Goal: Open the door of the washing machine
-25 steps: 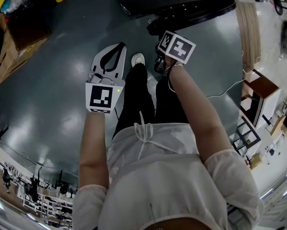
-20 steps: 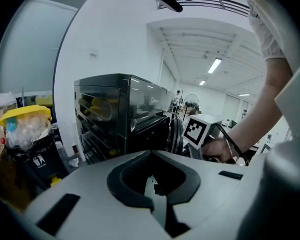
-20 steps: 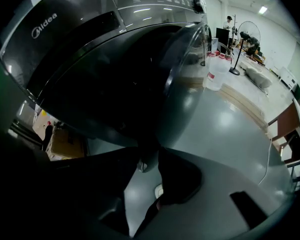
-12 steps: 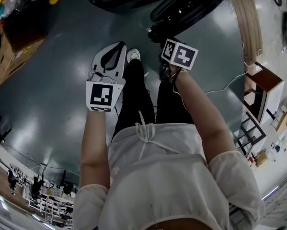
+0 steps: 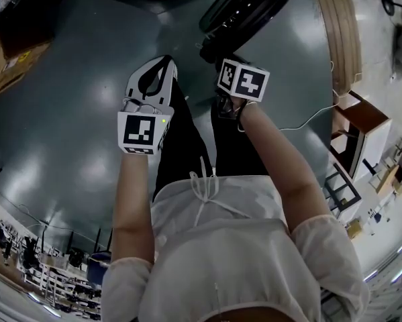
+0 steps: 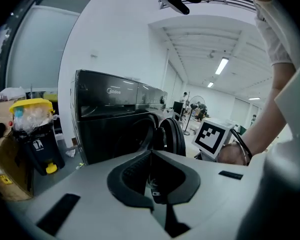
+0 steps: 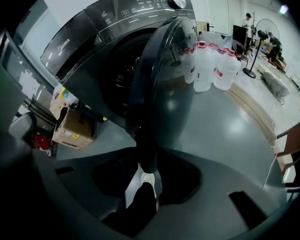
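The dark grey washing machine (image 7: 114,39) stands with its round door (image 7: 165,79) swung out, and the door (image 5: 254,5) shows again at the top of the head view. My right gripper (image 7: 147,166) is shut on the door's lower rim after its jaws closed a little; its marker cube (image 5: 243,80) hides the jaws from above. My left gripper (image 5: 164,62) hangs left of it over the floor, shut with nothing in it. In the left gripper view its tips (image 6: 151,153) meet in front of the machine (image 6: 109,119).
A bin with a yellow lid (image 6: 34,134) and a cardboard box (image 7: 74,129) stand left of the machine. Water jugs (image 7: 210,64) stand on its other side. A wooden cabinet (image 5: 362,133) and a cable (image 5: 308,123) lie to the right on the grey floor.
The door has swung further out with the right gripper at its rim. Both grippers have shifted along with it. The white shoe by the left gripper has gone out of view.
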